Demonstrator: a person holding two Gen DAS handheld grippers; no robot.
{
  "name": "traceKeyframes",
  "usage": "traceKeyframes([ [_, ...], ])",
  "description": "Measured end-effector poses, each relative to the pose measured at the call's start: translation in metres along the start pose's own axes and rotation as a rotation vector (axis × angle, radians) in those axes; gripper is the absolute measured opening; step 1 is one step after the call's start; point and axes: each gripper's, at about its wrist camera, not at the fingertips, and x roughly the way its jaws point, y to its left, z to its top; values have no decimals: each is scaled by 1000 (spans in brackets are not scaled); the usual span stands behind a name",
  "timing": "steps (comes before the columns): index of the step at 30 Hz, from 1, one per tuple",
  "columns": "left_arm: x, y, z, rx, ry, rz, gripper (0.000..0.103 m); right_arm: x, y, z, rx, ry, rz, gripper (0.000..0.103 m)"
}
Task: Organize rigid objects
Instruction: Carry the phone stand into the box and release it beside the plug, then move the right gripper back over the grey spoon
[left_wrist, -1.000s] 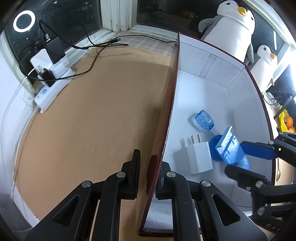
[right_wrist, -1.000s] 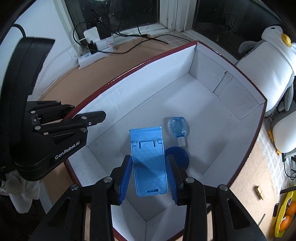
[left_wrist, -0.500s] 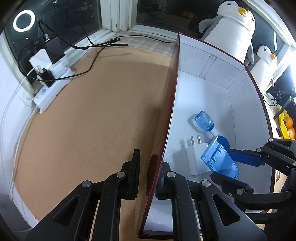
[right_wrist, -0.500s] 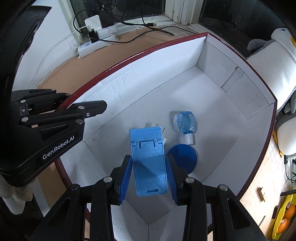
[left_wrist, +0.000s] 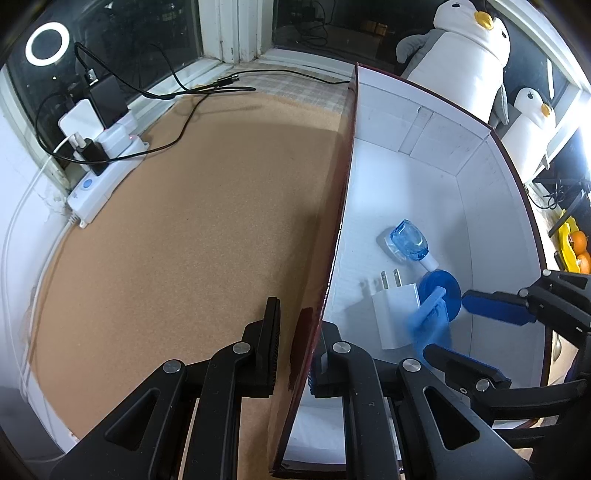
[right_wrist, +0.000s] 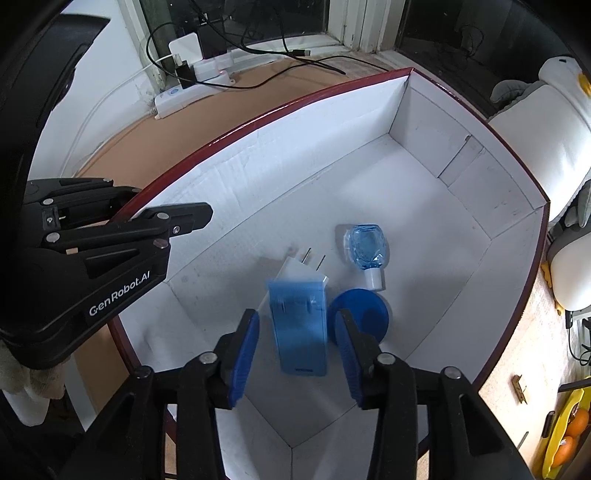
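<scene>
1. The right gripper (right_wrist: 299, 345) hangs over the box with its blue-padded jaws spread wide and holding nothing; a blurred blue stand (right_wrist: 299, 326) sits between them, clear of both pads, apparently just let go.
2. The left gripper (left_wrist: 295, 343) straddles the box's near wall (left_wrist: 332, 258), jaws narrow, one finger on each side of the red rim; whether they actually pinch it cannot be told.
3. Inside the white box (right_wrist: 424, 192), the stand lies partly across a white charger (right_wrist: 295, 267), beside a blue disc (right_wrist: 364, 314) and a small blue bottle (right_wrist: 365, 247).
4. Judged from this, four items are already boxed; the brown tabletop (left_wrist: 184, 240) shows only a power strip (left_wrist: 107, 173), so little seems left.
5. White lettering on the left gripper reads "GenRobot.AI".
</scene>
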Motion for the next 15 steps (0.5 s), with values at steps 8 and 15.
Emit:
traceKeyframes([
  [8,-1,0,-1,3,0,3,11,-12,-4,-1,23,-37,12,45],
  [15,-4,-2,-1,11,-4,13,11,-29,-12,-6,60,-86,27,45],
])
